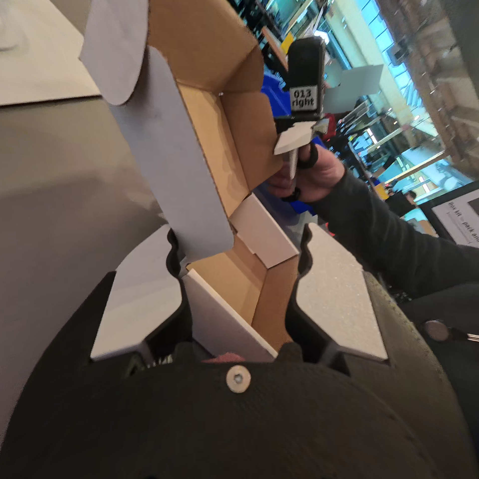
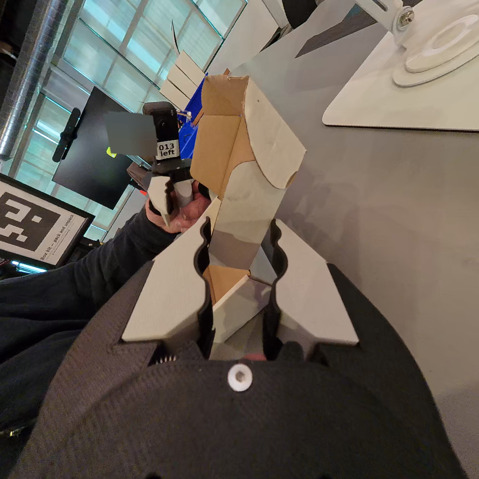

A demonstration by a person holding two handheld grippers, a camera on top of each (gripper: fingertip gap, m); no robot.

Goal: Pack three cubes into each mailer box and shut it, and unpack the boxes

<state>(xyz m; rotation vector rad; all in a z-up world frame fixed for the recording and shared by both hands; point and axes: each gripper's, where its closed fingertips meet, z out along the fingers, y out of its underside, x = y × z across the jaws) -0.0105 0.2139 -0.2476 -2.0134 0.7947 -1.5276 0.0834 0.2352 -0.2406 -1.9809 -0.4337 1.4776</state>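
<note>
One white mailer box (image 1: 212, 155) with a brown inside is open, tilted and looks empty; no cubes show. In the left wrist view its near end sits deep between the fingers of my left gripper (image 1: 239, 245). The jaws stand wide apart and both pads touch cardboard. My right gripper (image 1: 287, 155) is at the box's far right wall. In the right wrist view the box (image 2: 246, 207) stands between the fingers of my right gripper (image 2: 239, 230), with a white end wall wedged from pad to pad. My left gripper (image 2: 173, 207) is beside the box's left edge.
The grey table (image 2: 388, 233) lies beside the box, and also shows in the left wrist view (image 1: 64, 181). A white monitor base (image 2: 401, 90) stands on it. A blue bin (image 2: 191, 129) and flat white cardboard sit behind the box. A framed sign (image 2: 33, 225) stands at the left.
</note>
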